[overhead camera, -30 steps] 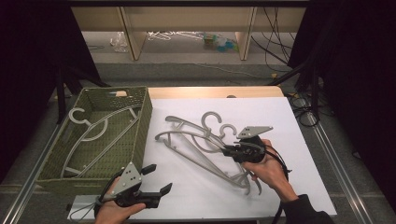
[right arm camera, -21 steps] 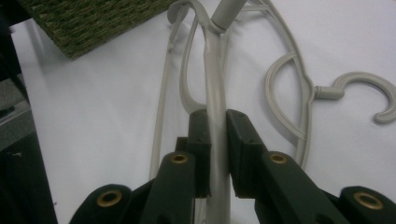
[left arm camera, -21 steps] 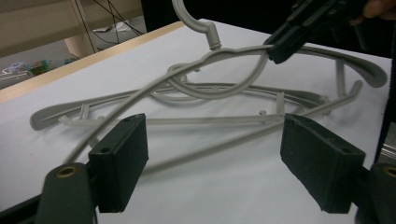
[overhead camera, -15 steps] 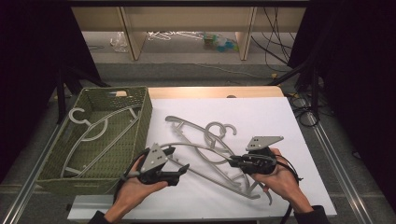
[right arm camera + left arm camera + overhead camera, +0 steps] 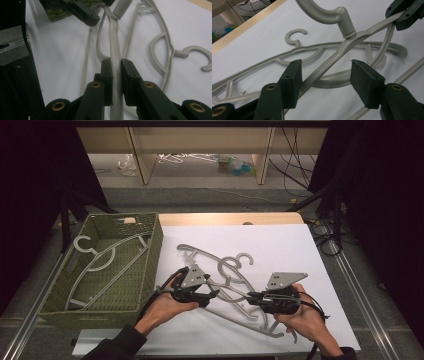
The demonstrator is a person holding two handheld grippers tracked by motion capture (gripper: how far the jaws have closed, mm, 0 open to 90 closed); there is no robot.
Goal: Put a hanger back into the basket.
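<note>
Right hand-held gripper clamped on a grey hanger arm, left hand-held gripper wide astride its other arm, basket at 9 o'clock on the desk

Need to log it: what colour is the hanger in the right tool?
Light grey hanger; right gripper view shows it best.

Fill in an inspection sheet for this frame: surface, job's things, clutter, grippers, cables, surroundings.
Surface: white sheet over a wooden table.
Job's things: held hanger, raised; second hanger lying on the sheet.
Clutter: green basket at left holding another hanger.
Grippers: right gripper shut on the held hanger's arm; left gripper open around that arm, near its hook.
Cables: black cables on the floor, rear right.
Surroundings: shelf unit behind, litter beneath.
</note>
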